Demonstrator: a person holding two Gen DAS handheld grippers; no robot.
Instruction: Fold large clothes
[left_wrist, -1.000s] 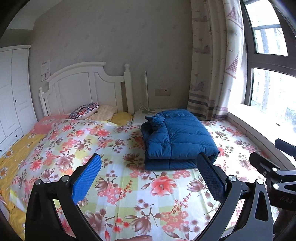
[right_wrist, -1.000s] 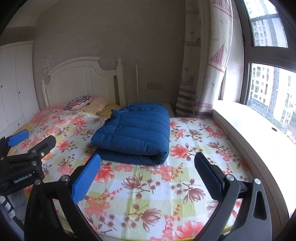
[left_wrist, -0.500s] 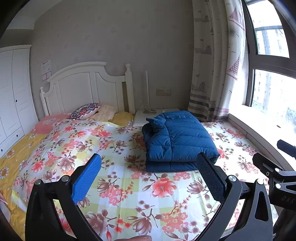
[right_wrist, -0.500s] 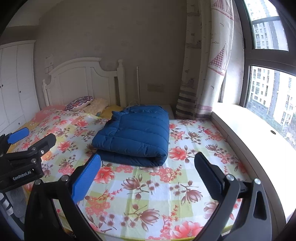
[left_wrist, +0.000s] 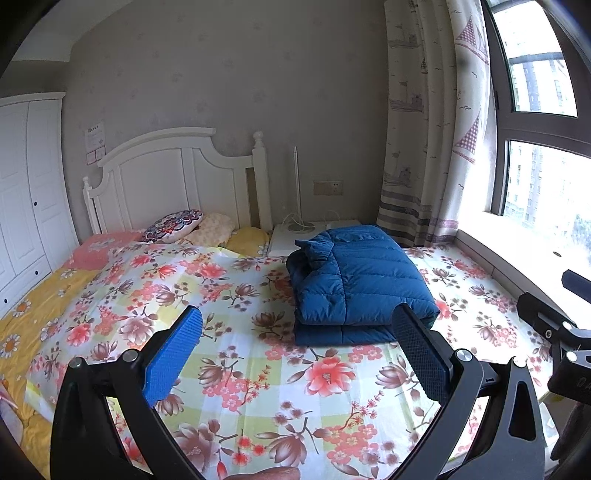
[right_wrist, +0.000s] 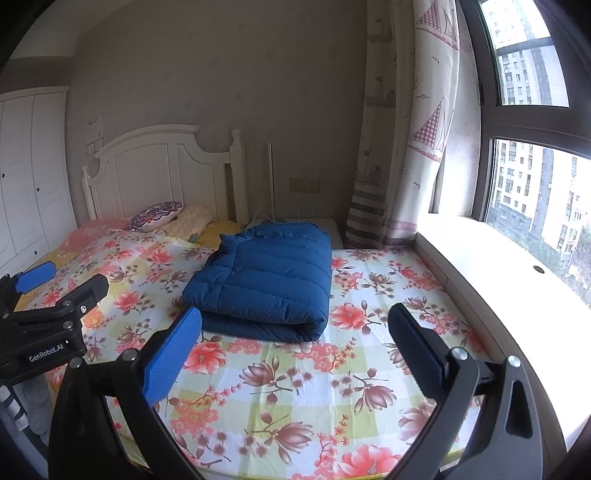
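A blue puffer jacket (left_wrist: 354, 280) (right_wrist: 269, 284) lies folded into a thick rectangle on the floral bedsheet (left_wrist: 229, 362) (right_wrist: 295, 376), toward the window side of the bed. My left gripper (left_wrist: 295, 354) is open, held above the near part of the bed and short of the jacket, with nothing between its blue pads (left_wrist: 171, 354). My right gripper (right_wrist: 291, 350) is also open and empty, just in front of the jacket's near folded edge. Each gripper shows at the edge of the other's view.
A white headboard (left_wrist: 166, 177) and several pillows (left_wrist: 173, 225) are at the far end. A white wardrobe (left_wrist: 26, 192) stands left. A white nightstand (left_wrist: 295, 236) and a patterned curtain (left_wrist: 421, 147) stand behind the jacket. The window ledge (right_wrist: 498, 266) runs along the bed's right side.
Both grippers have drawn back slightly and tilted up, so the jacket sits a little farther away and lower in both views. The jacket itself has not moved.
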